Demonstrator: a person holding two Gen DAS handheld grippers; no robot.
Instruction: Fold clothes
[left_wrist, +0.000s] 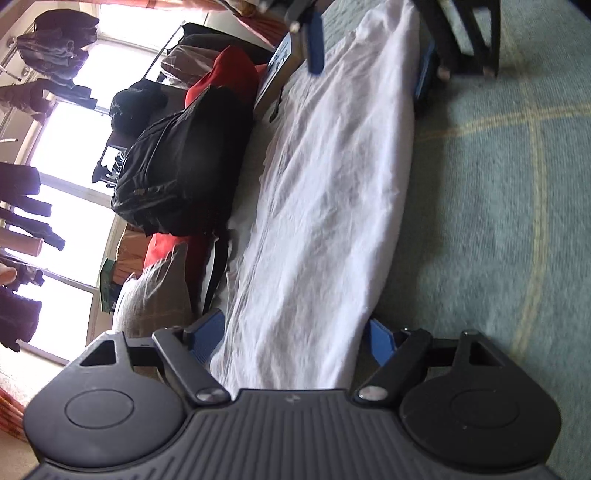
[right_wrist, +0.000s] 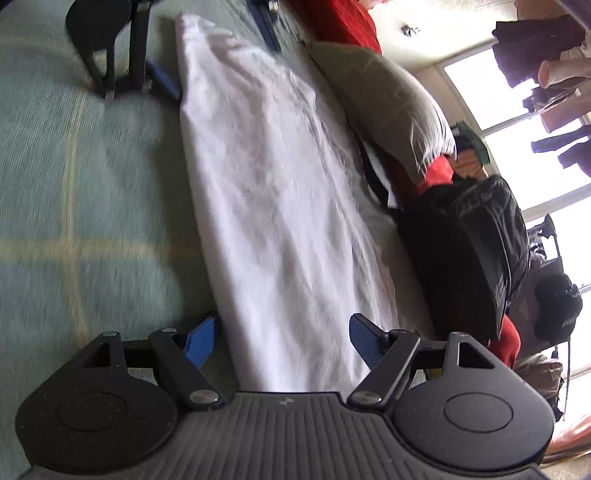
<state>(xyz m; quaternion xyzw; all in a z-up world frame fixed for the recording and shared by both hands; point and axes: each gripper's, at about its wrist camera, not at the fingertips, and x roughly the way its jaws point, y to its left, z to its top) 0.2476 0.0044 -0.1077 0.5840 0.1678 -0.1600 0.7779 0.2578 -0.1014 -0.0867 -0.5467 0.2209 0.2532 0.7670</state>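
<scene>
A white garment (left_wrist: 325, 192) lies folded into a long narrow strip on the green bedspread (left_wrist: 498, 221) with yellow lines. My left gripper (left_wrist: 291, 328) is open, its blue fingers (left_wrist: 207, 332) straddling the near end of the strip. At the far end the right gripper (left_wrist: 369, 59) stands the same way. In the right wrist view the white garment (right_wrist: 280, 192) runs away from my right gripper (right_wrist: 282, 321), which is open with the cloth's end between its blue fingers (right_wrist: 364, 338). The left gripper (right_wrist: 214, 55) straddles the other end. No pad visibly presses the cloth.
A black backpack (left_wrist: 181, 170) (right_wrist: 472, 251), a grey pillow (right_wrist: 388, 103) (left_wrist: 155, 295) and red bedding (right_wrist: 332, 18) crowd one long side of the garment. Dark clothes (left_wrist: 59, 44) hang by the bright window. The other side is bare green bedspread (right_wrist: 92, 184).
</scene>
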